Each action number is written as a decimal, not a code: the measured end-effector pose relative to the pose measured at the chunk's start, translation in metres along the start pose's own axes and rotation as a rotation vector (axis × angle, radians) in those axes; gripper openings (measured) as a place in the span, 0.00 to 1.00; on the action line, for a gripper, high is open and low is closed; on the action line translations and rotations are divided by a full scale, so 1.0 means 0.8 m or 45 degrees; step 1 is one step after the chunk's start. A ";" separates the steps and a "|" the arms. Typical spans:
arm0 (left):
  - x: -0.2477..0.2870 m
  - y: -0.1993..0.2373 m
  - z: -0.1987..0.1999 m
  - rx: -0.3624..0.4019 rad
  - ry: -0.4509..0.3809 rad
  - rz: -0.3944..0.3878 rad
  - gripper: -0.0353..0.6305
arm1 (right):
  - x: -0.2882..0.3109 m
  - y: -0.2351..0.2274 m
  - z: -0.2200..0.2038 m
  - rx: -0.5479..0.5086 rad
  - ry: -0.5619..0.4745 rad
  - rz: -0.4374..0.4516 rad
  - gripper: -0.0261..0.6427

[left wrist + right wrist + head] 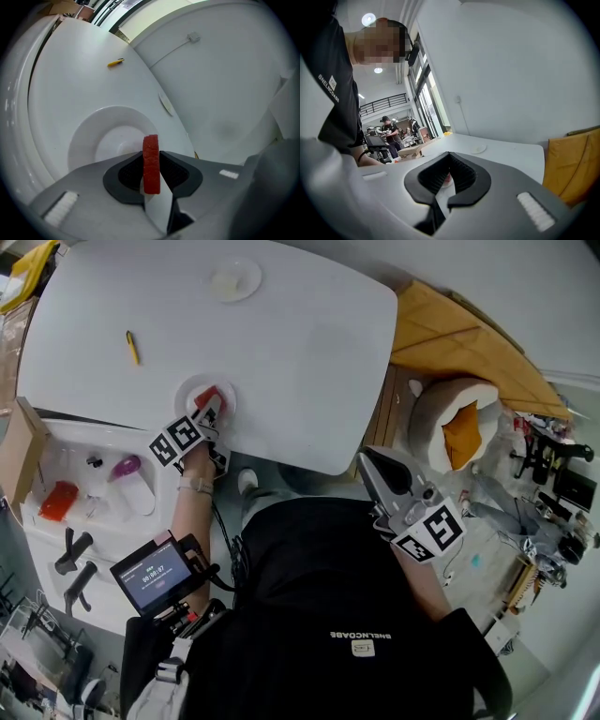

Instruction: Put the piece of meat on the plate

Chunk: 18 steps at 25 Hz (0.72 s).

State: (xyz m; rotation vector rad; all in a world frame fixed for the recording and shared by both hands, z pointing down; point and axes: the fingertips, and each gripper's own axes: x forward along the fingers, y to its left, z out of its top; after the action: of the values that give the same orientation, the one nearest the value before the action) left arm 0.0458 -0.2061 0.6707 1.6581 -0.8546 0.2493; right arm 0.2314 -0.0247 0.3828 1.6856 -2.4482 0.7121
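Observation:
A red piece of meat (151, 161) stands on edge between the pads of my left gripper (151, 155), which is shut on it. It hangs just over the near part of a round white plate (84, 133). In the head view the same plate (188, 392) sits close to the white table's (309, 352) front left edge, with the meat (207, 397) and left gripper (212, 411) over it. My right gripper (367, 458) is held off the table's front right corner, near the person's body. Its jaws (449, 154) meet at the tips with nothing in them.
A yellow pen (132, 347) lies on the table beyond the plate. A small white disc (234, 280) sits at the far side. A white cart (103, 512) with red and purple items stands to the left. A cushioned bed (455, 423) and wooden boards (450, 334) lie to the right.

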 end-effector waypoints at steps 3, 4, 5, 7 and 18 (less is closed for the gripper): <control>0.002 0.000 0.001 0.000 -0.005 0.021 0.23 | 0.000 -0.001 0.002 0.006 -0.007 0.003 0.05; 0.002 -0.001 0.001 0.005 -0.005 0.027 0.24 | -0.001 -0.001 0.002 0.008 -0.009 0.002 0.05; 0.002 -0.002 0.000 0.014 -0.004 0.031 0.24 | -0.002 -0.001 0.002 0.009 -0.013 0.000 0.05; 0.003 -0.004 0.001 0.042 -0.004 0.044 0.29 | -0.003 -0.002 0.003 0.009 -0.019 -0.005 0.05; 0.002 -0.012 0.003 0.179 -0.007 0.097 0.52 | -0.006 -0.001 0.005 0.007 -0.033 -0.002 0.05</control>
State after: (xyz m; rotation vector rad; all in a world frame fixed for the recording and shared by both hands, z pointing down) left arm 0.0524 -0.2090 0.6640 1.7592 -0.9230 0.3650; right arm 0.2349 -0.0229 0.3780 1.7093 -2.4638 0.7016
